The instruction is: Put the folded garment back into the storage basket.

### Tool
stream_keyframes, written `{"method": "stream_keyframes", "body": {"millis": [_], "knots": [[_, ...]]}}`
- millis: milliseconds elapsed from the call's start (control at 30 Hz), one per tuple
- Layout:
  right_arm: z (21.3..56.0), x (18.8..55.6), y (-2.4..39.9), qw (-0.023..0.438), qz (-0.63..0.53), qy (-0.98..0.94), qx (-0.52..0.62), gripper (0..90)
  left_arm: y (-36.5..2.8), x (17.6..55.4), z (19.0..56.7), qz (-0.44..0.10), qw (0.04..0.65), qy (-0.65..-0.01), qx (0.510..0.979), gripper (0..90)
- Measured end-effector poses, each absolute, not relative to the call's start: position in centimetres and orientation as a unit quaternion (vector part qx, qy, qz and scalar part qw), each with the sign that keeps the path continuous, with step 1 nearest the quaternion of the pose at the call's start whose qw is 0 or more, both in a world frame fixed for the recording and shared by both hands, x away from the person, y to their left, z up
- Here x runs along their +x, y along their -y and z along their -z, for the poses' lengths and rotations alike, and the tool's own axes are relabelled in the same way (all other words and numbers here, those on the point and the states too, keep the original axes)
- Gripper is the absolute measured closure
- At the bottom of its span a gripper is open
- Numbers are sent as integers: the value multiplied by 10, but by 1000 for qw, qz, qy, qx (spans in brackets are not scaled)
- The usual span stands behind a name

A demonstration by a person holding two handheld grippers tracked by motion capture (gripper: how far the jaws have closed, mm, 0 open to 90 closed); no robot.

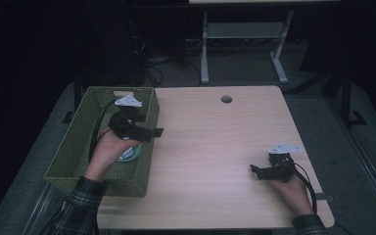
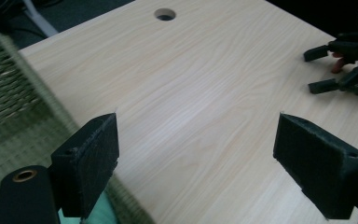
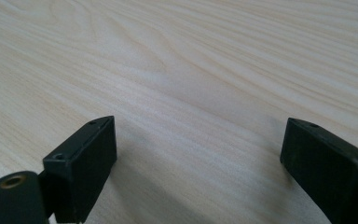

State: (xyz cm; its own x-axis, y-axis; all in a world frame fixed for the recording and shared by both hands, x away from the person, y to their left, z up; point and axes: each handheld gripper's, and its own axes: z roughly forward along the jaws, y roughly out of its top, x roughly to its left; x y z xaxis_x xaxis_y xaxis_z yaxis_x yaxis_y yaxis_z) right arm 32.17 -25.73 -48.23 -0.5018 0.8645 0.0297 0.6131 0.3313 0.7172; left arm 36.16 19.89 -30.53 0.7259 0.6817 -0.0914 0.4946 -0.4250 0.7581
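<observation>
Nearest the person, the right gripper (image 1: 254, 170) rests low over the bare wood of the table (image 1: 210, 147) near its right front corner, its jaws spread wide with nothing between them; the right gripper view shows only wood grain in the gap. Across the table, the left gripper (image 1: 157, 132) hangs over the right wall of the green woven basket (image 1: 73, 147), which sits at the table's left edge. Its jaws are also spread wide and hold nothing; in the left gripper view they straddle the basket's rim (image 2: 51, 100) and the tabletop beyond it. Inside the basket, under the left hand (image 1: 108, 147), lies a pale mint-green round thing (image 1: 131, 154), close against the right wall toward the front; it peeps in at the bottom of the left gripper view (image 2: 103, 212), and what it is I cannot tell. Farther back, a round cable hole (image 1: 226, 99) pierces the table near its far edge, and behind that stands a grey metal frame (image 1: 245, 34) on the dark floor.
</observation>
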Motion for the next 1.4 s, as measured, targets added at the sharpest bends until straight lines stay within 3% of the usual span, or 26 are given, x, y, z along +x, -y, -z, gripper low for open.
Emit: {"method": "stream_keyframes", "body": {"millis": [900, 1400], "knots": [[482, 322, 258, 183, -344, -796, 463, 101, -99, 344, 345, -95, 417, -282, 859, 136], [482, 322, 258, 183, -344, -796, 463, 101, -81, 340, 392, -103, 392, -273, 872, 135]]}}
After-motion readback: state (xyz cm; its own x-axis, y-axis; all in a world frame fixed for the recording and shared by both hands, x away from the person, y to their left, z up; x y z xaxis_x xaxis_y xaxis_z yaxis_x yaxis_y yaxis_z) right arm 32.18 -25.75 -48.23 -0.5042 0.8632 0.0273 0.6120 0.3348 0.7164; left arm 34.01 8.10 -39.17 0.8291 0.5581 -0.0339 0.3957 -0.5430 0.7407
